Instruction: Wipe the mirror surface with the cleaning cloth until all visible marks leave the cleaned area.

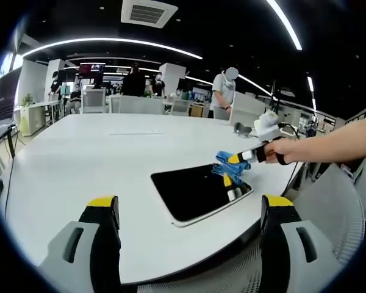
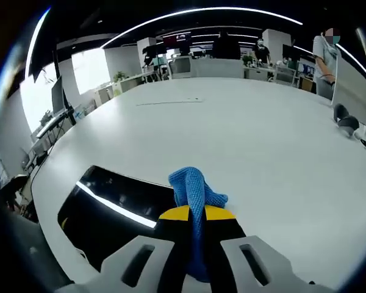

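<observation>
Your right gripper (image 2: 194, 213) is clamped on the blue cleaning cloth (image 2: 194, 186), poised at the mirror (image 1: 198, 192)'s right edge — the mirror lies near the white table (image 1: 97, 159)'s near edge, so a hard push could slide it off. Your left gripper (image 1: 192, 210) hangs wide open, empty — nothing blocks the glass.

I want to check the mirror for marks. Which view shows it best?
The left gripper view: the whole mirror lies flat on the table, outline complete. In the right gripper view the mirror is partly hidden behind the right claw and blue cloth.
</observation>
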{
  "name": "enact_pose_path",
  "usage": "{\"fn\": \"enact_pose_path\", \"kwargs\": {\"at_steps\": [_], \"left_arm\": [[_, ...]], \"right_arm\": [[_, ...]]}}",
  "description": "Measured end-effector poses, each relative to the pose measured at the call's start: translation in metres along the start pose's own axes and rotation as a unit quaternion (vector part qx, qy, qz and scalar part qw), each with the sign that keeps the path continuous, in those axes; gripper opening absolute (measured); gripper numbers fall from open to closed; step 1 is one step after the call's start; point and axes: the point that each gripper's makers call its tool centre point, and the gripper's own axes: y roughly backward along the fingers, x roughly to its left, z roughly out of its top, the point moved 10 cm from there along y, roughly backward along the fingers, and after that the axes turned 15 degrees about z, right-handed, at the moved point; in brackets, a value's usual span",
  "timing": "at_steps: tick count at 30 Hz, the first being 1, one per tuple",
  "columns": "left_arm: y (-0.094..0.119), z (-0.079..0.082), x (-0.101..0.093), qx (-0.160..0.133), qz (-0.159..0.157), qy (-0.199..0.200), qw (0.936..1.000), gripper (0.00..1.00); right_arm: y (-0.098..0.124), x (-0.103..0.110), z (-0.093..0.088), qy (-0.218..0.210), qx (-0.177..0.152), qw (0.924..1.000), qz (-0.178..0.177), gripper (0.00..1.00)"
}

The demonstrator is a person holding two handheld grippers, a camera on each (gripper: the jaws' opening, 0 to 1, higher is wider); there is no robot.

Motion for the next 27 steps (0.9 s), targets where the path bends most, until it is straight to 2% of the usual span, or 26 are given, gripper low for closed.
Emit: {"fn": "enact_pose_path", "kwargs": {"at_steps": [4, 9, 11, 21, 25, 26, 27], "left_arm": [[0.000, 0.000, 0.000, -0.004, -0.001, 0.002, 1.0000, 0.95], [0.000, 0.000, 0.001, -0.004, 0.001, 0.003, 1.0000, 0.95], [0.000, 0.000, 0.000, -0.004, 0.000, 0.003, 1.0000, 0.95], [0.001, 0.000, 0.000, -0.006, -0.001, 0.005, 1.0000, 0.95], [0.001, 0.000, 0.000, -0.005, -0.002, 0.004, 1.0000, 0.95], [0.001, 0.000, 0.000, -0.005, -0.001, 0.004, 1.0000, 0.95], [0.001, 0.000, 0.000, -0.005, -0.001, 0.004, 1.0000, 0.95]], "right_arm": [[-0.010, 0.016, 0.001, 0.005, 0.008, 0.9999, 0.010, 0.01], [-0.018, 0.023, 0.000, 0.009, 0.017, 0.9997, 0.015, 0.01], [-0.019, 0.025, 0.000, 0.019, 0.027, 0.9994, 0.012, 0.01], [-0.014, 0.034, -0.002, 0.016, 0.030, 0.9994, 0.005, 0.01], [-0.016, 0.042, -0.001, 0.016, 0.030, 0.9993, 0.013, 0.01], [-0.030, 0.032, 0.002, 0.018, 0.033, 0.9992, 0.017, 0.01], [-0.055, 0.007, 0.010, 0.024, 0.037, 0.9989, 0.018, 0.01]]}}
